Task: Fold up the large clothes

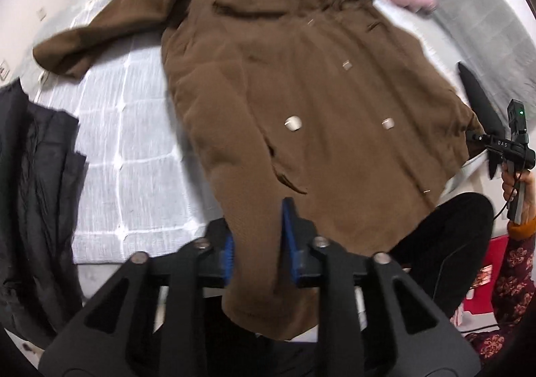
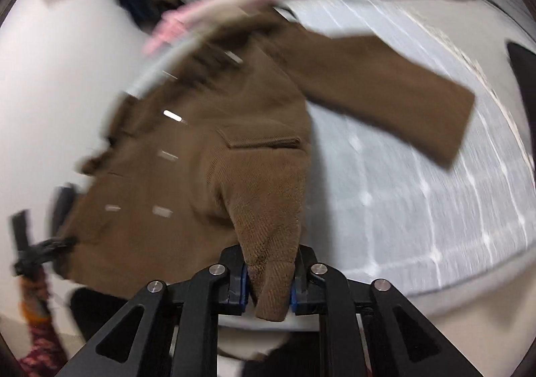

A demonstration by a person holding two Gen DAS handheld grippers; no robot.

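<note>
Gripping the coat (image 1: 301, 102) hem at both corners, left gripper (image 1: 258, 243) and right gripper (image 2: 268, 286) clamped on cloth; coat lies on the bed (image 1: 134, 149) (keep tension even while folding).

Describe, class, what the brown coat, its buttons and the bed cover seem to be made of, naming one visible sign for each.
Brown coat: likely heavy wool or fleece; matte, with a ribbed, fuzzy weave in the right wrist view.
Buttons: pale and glossy, perhaps plastic or shell; blur leaves it open.
Bed cover: probably quilted cotton; light grey, crinkled, with stitched white grid lines.
</note>
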